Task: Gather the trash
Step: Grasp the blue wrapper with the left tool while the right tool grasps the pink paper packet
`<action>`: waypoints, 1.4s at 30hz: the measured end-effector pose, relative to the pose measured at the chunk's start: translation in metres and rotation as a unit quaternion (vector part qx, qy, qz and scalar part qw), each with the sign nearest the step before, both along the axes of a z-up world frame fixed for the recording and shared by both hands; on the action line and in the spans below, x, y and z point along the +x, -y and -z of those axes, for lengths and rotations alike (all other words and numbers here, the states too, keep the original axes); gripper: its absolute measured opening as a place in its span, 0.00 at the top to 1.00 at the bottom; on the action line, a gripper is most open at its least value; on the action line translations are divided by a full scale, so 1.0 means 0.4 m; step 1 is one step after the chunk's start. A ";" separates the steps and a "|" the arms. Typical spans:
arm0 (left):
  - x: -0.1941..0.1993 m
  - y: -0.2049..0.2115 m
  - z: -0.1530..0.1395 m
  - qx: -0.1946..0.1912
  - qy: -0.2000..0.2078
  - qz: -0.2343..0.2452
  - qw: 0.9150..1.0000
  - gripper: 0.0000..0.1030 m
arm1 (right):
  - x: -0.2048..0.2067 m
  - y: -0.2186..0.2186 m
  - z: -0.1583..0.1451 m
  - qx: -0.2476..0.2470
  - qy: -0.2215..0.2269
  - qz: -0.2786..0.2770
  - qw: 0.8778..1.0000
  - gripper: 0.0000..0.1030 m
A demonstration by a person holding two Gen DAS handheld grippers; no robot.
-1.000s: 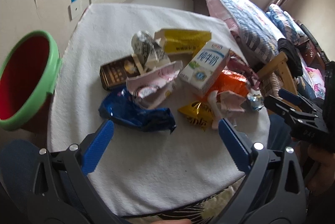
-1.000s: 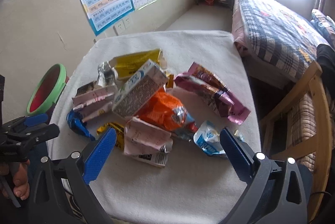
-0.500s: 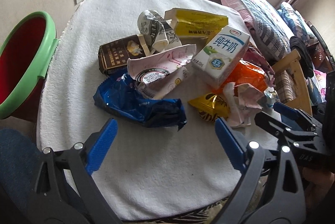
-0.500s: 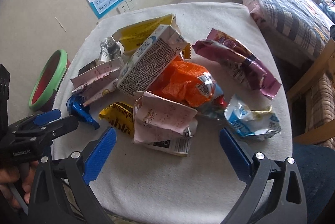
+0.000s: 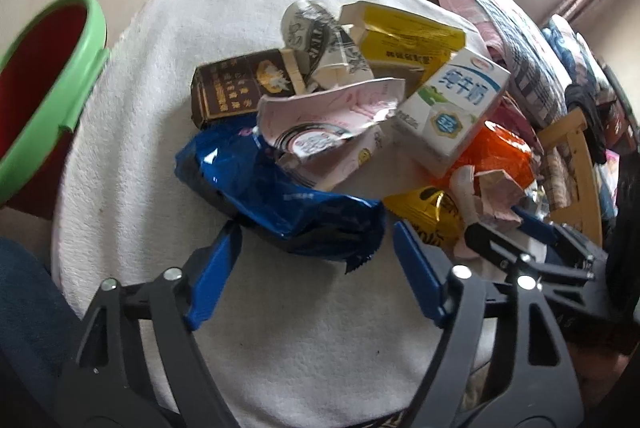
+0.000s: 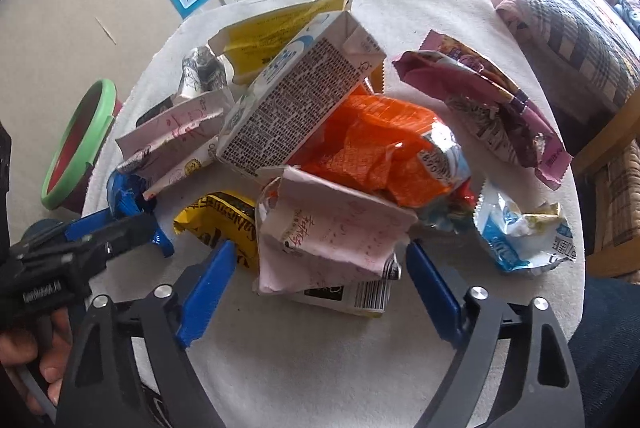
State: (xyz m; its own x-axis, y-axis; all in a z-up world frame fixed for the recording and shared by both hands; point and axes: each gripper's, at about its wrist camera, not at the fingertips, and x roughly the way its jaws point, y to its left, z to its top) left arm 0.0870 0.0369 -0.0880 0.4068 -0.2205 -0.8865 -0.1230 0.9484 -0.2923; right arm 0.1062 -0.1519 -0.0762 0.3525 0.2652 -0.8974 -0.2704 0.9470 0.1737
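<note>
A pile of trash lies on a white cloth-covered table. My left gripper is open, its fingers on either side of a blue foil wrapper at the pile's near edge. My right gripper is open around a crumpled pink carton lying on a barcode box. Behind are a white milk carton, an orange bag, a brown box, a yellow box, and a yellow foil wrapper. The right gripper shows in the left wrist view.
A red bin with a green rim stands left of the table. A maroon bag and a blue-white wrapper lie at the pile's right. A wooden chair and a bed are beyond.
Both grippers have moved forward and down toward the pile. The left now straddles the blue wrapper, the right straddles the pink carton. Both have narrowed a little.
</note>
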 end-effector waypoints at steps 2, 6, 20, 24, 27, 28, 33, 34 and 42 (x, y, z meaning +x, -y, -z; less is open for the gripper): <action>0.006 -0.013 0.017 -0.016 -0.012 -0.007 1.000 0.46 | 0.002 -0.001 0.007 -0.002 -0.001 0.000 1.000 0.28; -0.001 -0.016 0.016 -0.030 -0.011 -0.006 0.999 0.53 | 0.005 0.008 0.009 0.003 0.000 0.003 1.000 0.29; -0.034 -0.006 -0.024 -0.022 -0.001 0.010 1.000 0.67 | -0.019 0.027 -0.038 0.021 0.010 0.008 1.000 0.30; -0.047 -0.005 -0.048 -0.022 0.007 0.010 1.000 0.67 | -0.030 0.031 -0.065 0.022 0.022 0.008 0.999 0.30; -0.059 -0.006 -0.061 -0.024 0.010 0.009 1.000 0.67 | -0.039 0.035 -0.083 0.024 0.032 0.007 0.999 0.30; -0.064 -0.006 -0.066 -0.024 0.012 0.008 1.000 0.67 | -0.041 0.037 -0.086 0.025 0.034 0.007 0.999 0.30; -0.085 -0.008 -0.093 -0.029 0.022 0.010 0.999 0.67 | -0.052 0.036 -0.101 0.034 0.038 0.004 0.999 0.30; -0.087 -0.009 -0.099 -0.030 0.024 0.009 0.999 0.67 | -0.052 0.036 -0.103 0.036 0.038 0.003 0.999 0.30; -0.098 -0.023 -0.126 -0.024 0.036 0.007 0.999 0.68 | -0.053 0.025 -0.129 0.040 0.050 -0.001 0.998 0.30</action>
